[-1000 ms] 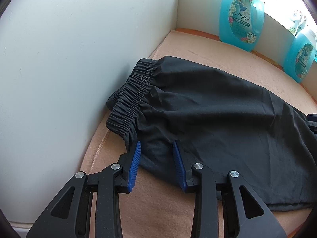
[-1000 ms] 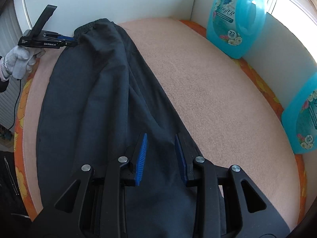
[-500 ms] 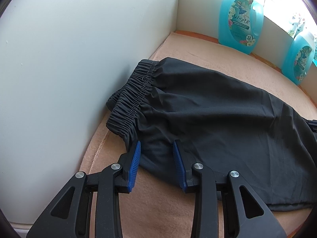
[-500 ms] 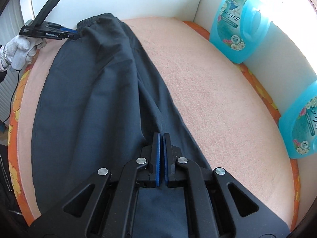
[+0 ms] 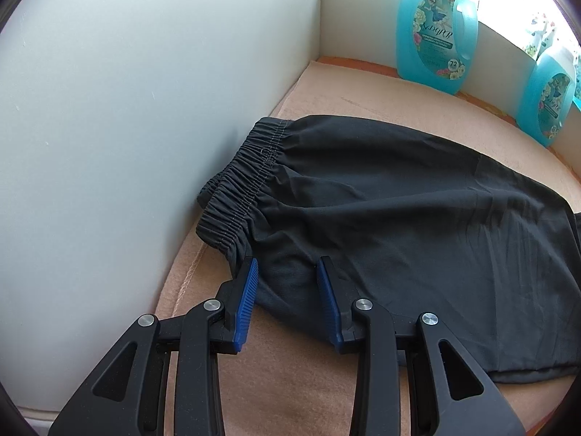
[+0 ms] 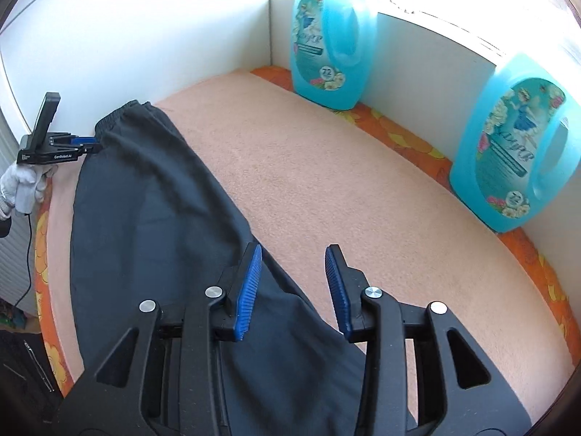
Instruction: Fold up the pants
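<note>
Along the left edge of the peach-covered surface (image 6: pixel 326 167) the black pants (image 6: pixel 152 218) lie flat, waistband by the white wall. Half a second ago the right gripper (image 6: pixel 293 279) was pinched shut over the cloth; its jaws have just been opening and now stand apart, holding nothing, lifted and swung toward the bottles (image 6: pixel 332 47). Unchanged, the left gripper (image 5: pixel 287 290) is part-open at the waistband corner, fabric between its pads, unpinched.

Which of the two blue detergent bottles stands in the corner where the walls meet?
The far bottle, in the wall corner; the other bottle stands further along the window side.
</note>
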The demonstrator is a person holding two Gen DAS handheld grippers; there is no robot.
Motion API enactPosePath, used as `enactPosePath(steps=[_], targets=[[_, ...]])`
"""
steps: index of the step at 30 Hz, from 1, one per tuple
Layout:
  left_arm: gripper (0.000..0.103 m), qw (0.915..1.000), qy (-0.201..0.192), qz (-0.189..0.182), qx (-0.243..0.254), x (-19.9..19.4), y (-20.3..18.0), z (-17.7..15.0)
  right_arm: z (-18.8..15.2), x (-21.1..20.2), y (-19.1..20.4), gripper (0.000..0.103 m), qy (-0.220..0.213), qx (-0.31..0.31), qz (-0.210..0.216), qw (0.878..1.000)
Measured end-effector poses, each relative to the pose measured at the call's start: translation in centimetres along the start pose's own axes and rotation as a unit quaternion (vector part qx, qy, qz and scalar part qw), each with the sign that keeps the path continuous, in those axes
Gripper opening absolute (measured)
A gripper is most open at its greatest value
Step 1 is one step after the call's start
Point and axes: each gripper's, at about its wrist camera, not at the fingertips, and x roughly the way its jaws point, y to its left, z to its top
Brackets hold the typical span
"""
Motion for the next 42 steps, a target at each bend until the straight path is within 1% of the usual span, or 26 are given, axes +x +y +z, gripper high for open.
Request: enactPosePath(steps=[2, 4, 5, 6, 7, 8, 9, 11, 13, 14, 16, 17, 18, 23, 26, 30, 32, 34, 36, 37, 39, 42], targets=[[0.033, 0.9999, -0.013, -0.007, 0.003, -1.2, -0.4, 0.2, -1.3, -0.8, -2.3, 0.037, 0.015, 0.018, -0.004, 1.000], [0.033, 0.9994, -0.028, -0.018, 0.011, -2.7, -1.2, 0.5, -2.9, -1.2, -4.5, 0.040, 0.031, 0.043, -0.008, 0.999], [0.033, 0.9990, -0.033, -0.024, 0.018, -3.5, -1.8, 0.7, -3.7, -1.3, -5.6, 0.045, 0.037, 0.058, -0.011, 0.998], [0.033, 0.9984, -0.038, -0.032, 0.026, -4.2, -2.6, 0.9, -4.5, -1.5, -6.6, 0.049, 0.043, 0.076, -0.001, 0.996], [0.033, 0.9977, -0.042, -0.042, 0.034, -4.7, -3.5, 1.1, -5.3, -1.4, -7.5, 0.051, 0.048, 0.094, 0.021, 0.994], [0.033, 0.9967, -0.044, -0.053, 0.043, -5.2, -4.5, 1.4, -5.9, -1.2, -8.1, 0.056, 0.053, 0.108, 0.045, 0.992], [0.033, 0.9955, -0.045, -0.064, 0.054, -5.6, -5.6, 1.6, -6.3, -1.1, -8.5, 0.056, 0.053, 0.115, 0.053, 0.990], [0.033, 0.9921, -0.045, -0.093, 0.071, -6.2, -8.0, 2.1, -7.0, -0.8, -8.4, 0.056, 0.051, 0.113, 0.056, 0.991], [0.033, 0.9876, -0.040, -0.125, 0.085, -6.4, -10.4, 2.6, -7.5, -0.6, -7.5, 0.056, 0.048, 0.107, 0.072, 0.991], [0.033, 0.9853, -0.038, -0.137, 0.095, -6.5, -11.7, 2.8, -7.6, -0.5, -7.0, 0.054, 0.049, 0.102, 0.079, 0.990], [0.033, 0.9805, -0.037, -0.153, 0.118, -6.7, -14.3, 3.1, -7.9, -0.3, -5.6, 0.036, 0.057, 0.076, 0.072, 0.993], [0.033, 0.9779, -0.036, -0.162, 0.127, -6.7, -15.5, 3.1, -8.0, -0.1, -4.9, 0.012, 0.061, 0.065, 0.058, 0.994], [0.033, 0.9754, -0.036, -0.171, 0.134, -6.8, -16.6, 3.2, -8.2, -0.1, -4.6, 0.007, 0.063, 0.061, 0.048, 0.995], [0.033, 0.9598, -0.030, -0.216, 0.176, -6.7, -22.4, 3.3, -9.3, -2.7, -3.1, 0.004, 0.015, 0.061, 0.024, 0.998], [0.033, 0.9483, -0.029, -0.245, 0.199, -7.0, -25.7, 3.2, -10.5, -4.3, -0.5, 0.004, -0.003, 0.055, 0.033, 0.998], [0.033, 0.9330, -0.029, -0.276, 0.229, -7.1, -30.0, 3.1, -12.4, -4.7, 2.7, 0.004, -0.001, 0.038, 0.029, 0.999], [0.033, 0.9262, -0.025, -0.288, 0.242, -6.8, -31.9, 3.0, -13.0, -4.4, 3.5, 0.004, 0.006, 0.045, 0.049, 0.998], [0.033, 0.9197, -0.017, -0.301, 0.252, -6.5, -33.6, 2.6, -13.5, -4.1, 4.4, 0.004, 0.013, 0.034, 0.046, 0.998], [0.033, 0.9106, 0.003, -0.315, 0.268, -5.8, -35.3, 2.0, -13.8, -3.8, 4.5, 0.004, 0.027, 0.040, 0.057, 0.997], [0.033, 0.9077, 0.015, -0.316, 0.276, -5.4, -35.9, 1.4, -14.0, -3.9, 4.3, 0.004, 0.030, 0.047, 0.066, 0.996], [0.033, 0.9046, 0.032, -0.311, 0.289, -4.4, -37.0, 0.5, -14.2, -4.5, 4.1, 0.004, 0.028, 0.054, 0.072, 0.996], [0.033, 0.8990, 0.054, -0.313, 0.302, -3.5, -37.7, -1.1, -14.2, -6.6, 3.5, 0.004, 0.010, 0.056, 0.087, 0.995]])
